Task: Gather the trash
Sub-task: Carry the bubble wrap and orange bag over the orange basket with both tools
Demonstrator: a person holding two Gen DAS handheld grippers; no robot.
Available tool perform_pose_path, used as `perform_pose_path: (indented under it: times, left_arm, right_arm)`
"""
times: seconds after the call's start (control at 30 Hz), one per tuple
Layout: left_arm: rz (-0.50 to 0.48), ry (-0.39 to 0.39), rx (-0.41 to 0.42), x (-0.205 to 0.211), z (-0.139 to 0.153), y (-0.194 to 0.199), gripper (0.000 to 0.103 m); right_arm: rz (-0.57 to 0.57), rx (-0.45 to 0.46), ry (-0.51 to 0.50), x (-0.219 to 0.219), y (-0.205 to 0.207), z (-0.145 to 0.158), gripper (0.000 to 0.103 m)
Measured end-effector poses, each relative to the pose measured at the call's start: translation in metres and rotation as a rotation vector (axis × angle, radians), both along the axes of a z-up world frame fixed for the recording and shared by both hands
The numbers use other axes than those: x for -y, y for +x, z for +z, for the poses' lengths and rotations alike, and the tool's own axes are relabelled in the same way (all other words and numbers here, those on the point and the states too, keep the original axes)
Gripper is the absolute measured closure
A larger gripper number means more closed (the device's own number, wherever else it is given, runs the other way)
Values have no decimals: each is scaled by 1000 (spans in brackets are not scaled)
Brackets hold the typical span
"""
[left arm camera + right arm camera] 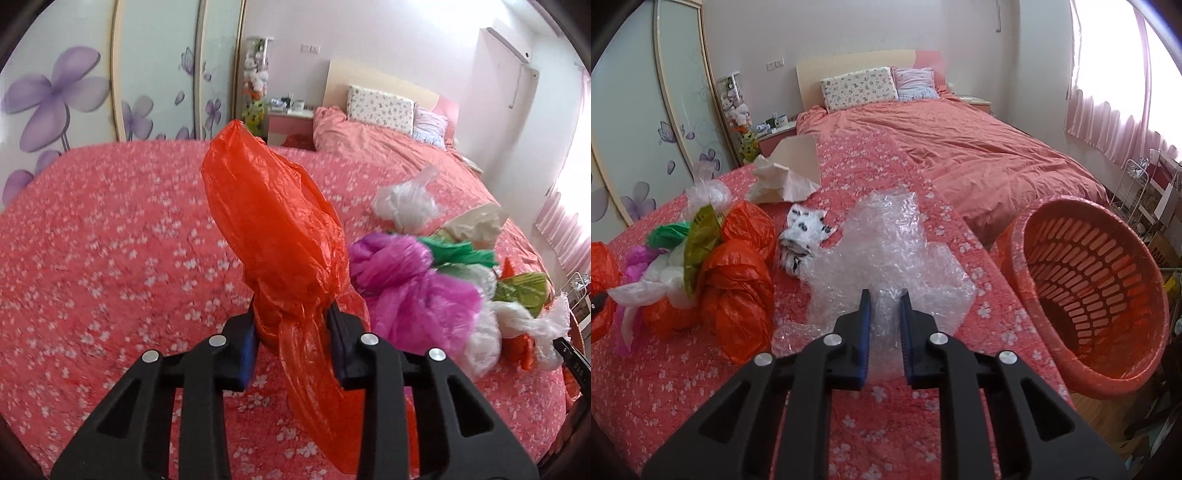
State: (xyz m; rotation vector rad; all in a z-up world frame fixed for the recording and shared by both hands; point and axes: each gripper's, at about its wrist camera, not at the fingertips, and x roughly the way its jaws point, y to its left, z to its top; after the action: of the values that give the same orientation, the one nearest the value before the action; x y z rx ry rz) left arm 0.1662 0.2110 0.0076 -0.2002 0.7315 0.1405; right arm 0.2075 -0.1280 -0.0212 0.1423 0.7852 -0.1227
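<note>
Our left gripper (291, 325) is clamped on an orange plastic bag (273, 221), thin and crinkled, translucent where light passes; its bunched neck sits between the blue pads, the puffed body stands up past the fingertips and a loose tail hangs down toward the camera. Our right gripper (884, 314) has its fingers closed part-way around a sheet of clear bubble wrap (886, 251); a fold lies between the pads, though we cannot tell whether they actually pinch it. The sheet spreads crumpled ahead of the fingertips on the bedspread. Left of it lies a heap of bags: two orange bundles (735, 280), white, green, olive and magenta plastic (417, 288), seen from both wrists. Beyond, a crumpled black-and-white printed wrapper (803, 236), beige paper (775, 182) and a cardboard piece (799, 155). All rests on a coral bedspread with white blossoms (110, 240). An orange slotted laundry basket (1093, 291) stands tilted just off the bed's right edge, mouth toward us. Farther back: plain coral duvet (979, 155), two pillows (860, 86), wardrobe doors with purple flowers (55, 96), pink curtains (1108, 122).
</note>
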Motion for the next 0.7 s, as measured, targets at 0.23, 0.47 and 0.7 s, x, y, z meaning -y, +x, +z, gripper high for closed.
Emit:
perform_pose_path:
  times: [0.23, 0.47, 0.7]
  left_arm:
    - [-40, 6, 63, 19, 31, -12, 71]
    - [-142, 17, 107, 64, 56, -19, 70]
    - [-283, 13, 131, 123, 66, -22, 70]
  right_arm:
    - [-9, 63, 5, 10, -18, 24, 89]
    - [-33, 135, 5, 28, -43, 50, 89]
    - [-75, 190, 3, 53, -66, 72, 89]
